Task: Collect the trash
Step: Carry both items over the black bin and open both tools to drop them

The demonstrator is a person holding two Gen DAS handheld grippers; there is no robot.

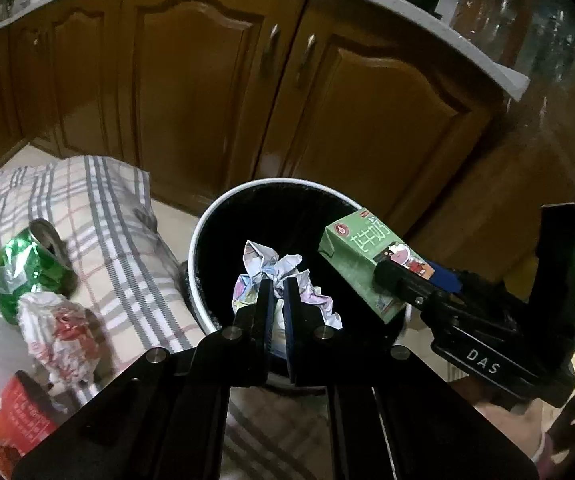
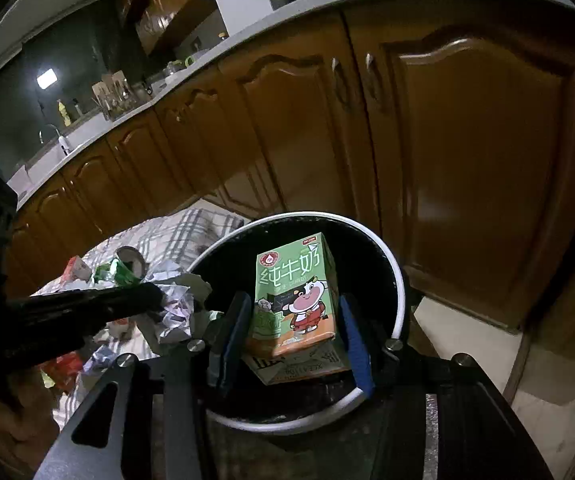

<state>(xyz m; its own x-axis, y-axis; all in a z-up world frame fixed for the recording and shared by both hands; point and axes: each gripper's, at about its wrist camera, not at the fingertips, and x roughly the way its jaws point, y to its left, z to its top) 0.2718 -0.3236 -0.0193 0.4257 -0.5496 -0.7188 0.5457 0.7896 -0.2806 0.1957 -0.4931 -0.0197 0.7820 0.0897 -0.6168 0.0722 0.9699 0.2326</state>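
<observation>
A black trash bin with a white rim (image 1: 203, 224) (image 2: 397, 276) stands on the floor before the wooden cabinets. My left gripper (image 1: 279, 288) is shut on a crumpled ball of printed paper (image 1: 263, 264), held over the bin's dark mouth. My right gripper (image 2: 293, 320) is shut on a green milk carton (image 2: 291, 288) with a cartoon cow, also over the bin. In the left wrist view the carton (image 1: 359, 256) hangs above the bin's right rim. The paper ball (image 2: 175, 308) shows left of the carton in the right wrist view.
A plaid cloth (image 1: 99, 216) lies on the floor left of the bin. On it rest a crushed green can (image 1: 23, 268), a white and red wrapper (image 1: 59, 332) and a red box (image 1: 19, 416). Brown cabinet doors (image 1: 215, 92) under a grey counter edge (image 1: 439, 28) stand close behind the bin.
</observation>
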